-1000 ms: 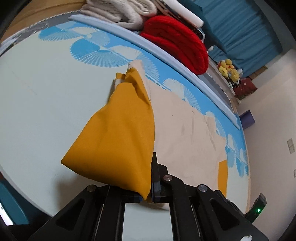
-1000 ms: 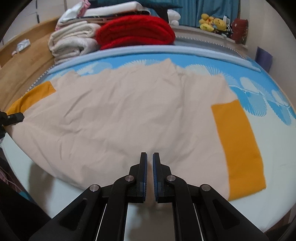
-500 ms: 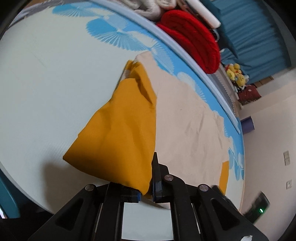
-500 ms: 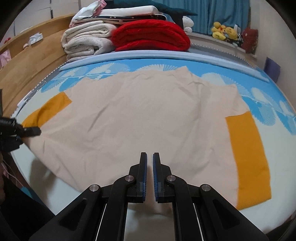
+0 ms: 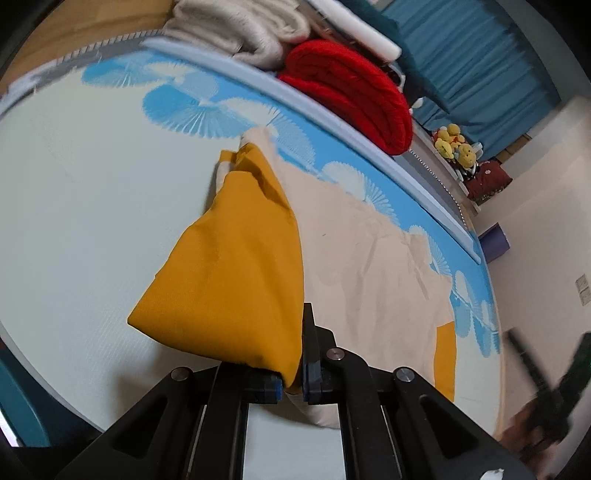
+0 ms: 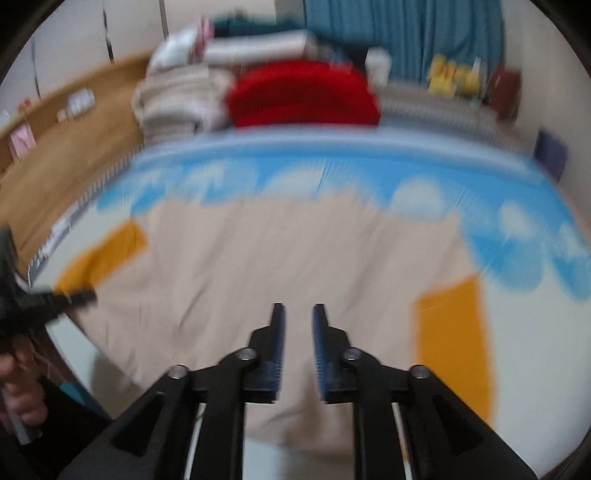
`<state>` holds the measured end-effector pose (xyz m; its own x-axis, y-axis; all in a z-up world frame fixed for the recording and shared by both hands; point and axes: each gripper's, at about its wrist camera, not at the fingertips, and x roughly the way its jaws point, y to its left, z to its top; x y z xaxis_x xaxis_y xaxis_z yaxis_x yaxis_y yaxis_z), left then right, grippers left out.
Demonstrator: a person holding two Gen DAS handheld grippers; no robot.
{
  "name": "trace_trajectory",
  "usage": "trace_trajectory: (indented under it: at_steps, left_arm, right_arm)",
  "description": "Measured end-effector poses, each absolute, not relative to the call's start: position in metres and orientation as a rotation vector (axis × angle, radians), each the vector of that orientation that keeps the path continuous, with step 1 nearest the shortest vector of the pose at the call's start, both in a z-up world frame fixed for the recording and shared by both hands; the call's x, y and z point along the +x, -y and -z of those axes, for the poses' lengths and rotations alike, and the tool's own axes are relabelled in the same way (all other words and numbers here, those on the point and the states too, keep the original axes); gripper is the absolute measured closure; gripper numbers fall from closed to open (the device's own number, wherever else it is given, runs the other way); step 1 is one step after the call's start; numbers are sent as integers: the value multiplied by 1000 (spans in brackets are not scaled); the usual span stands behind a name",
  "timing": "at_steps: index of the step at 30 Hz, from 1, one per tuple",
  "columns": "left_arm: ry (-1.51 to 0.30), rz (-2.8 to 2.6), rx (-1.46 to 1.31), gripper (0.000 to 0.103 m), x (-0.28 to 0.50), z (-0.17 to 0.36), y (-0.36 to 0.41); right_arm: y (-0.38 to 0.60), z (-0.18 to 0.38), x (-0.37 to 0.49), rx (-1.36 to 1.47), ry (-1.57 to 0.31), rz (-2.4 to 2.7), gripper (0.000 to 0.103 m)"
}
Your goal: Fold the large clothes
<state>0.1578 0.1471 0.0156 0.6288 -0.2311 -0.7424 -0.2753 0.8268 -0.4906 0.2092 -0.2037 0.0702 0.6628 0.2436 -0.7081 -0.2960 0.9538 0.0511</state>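
Now one sleeve is lifted off the bed while the shirt lies flat.
Clamped on the mustard sleeve [image 5: 229,280], the left gripper [image 5: 293,376] holds it near the bed's [image 5: 74,192] near edge; the right gripper [image 6: 298,347], jaws just parted and holding nothing, hangs over the cream shirt [image 6: 280,258] spread mid-bed.

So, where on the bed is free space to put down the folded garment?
The pale sheet left of the beige garment with mustard-yellow sleeves is bare, up to the blue fan-print band. A bare strip also lies right of the far yellow sleeve. Behind the band it is crowded: the folded red knit blanket and cream towels.
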Motion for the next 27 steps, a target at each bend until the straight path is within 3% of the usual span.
trace_trajectory:
  at_steps: [2,3,5,9,13,15,16,17,18,20,23,27]
  left_arm:
    - [-875,-21,-560,100,161,-30,-125]
    - [-852,-6,-513,100,164,-40,-109]
    - [-802,34,-387,100,169,-60,-68]
    - [-713,182,-151,101,173,-86,30]
    - [-714,447,74,100,170,-76,156]
    - [-801,565,129,95,174,-51,202]
    - [-869,625,125,86,177,-36,217]
    - [-954,686,104,81,182,-21,228]
    - [-1019,725,64,79,186,-11,231]
    - [-1125,777,-84,79,194,-5,219]
    - [-1109,735,-203,72,202,-22,180]
    - [-1076,517,-214,71,212,-31,124]
  right_arm:
    - [236,-96,209,-107,-699,-273,56]
    - [255,-104,209,-128,-658,-247,55]
    - [294,-107,209,-151,-621,-171,55]
    - [373,-95,215,11,-717,-69,55]
    - [411,-102,202,70,-684,-47,55]
    - [419,-96,203,91,-724,-53,55]
    - [424,-94,204,107,-736,-64,53]
    - [428,-92,207,125,-748,-78,47]
    - [431,-86,209,150,-773,-98,40]
    - [438,-75,212,197,-834,-141,37]
    - [434,-55,218,253,-918,-204,33]
    - [414,-10,233,272,-1102,-282,31]
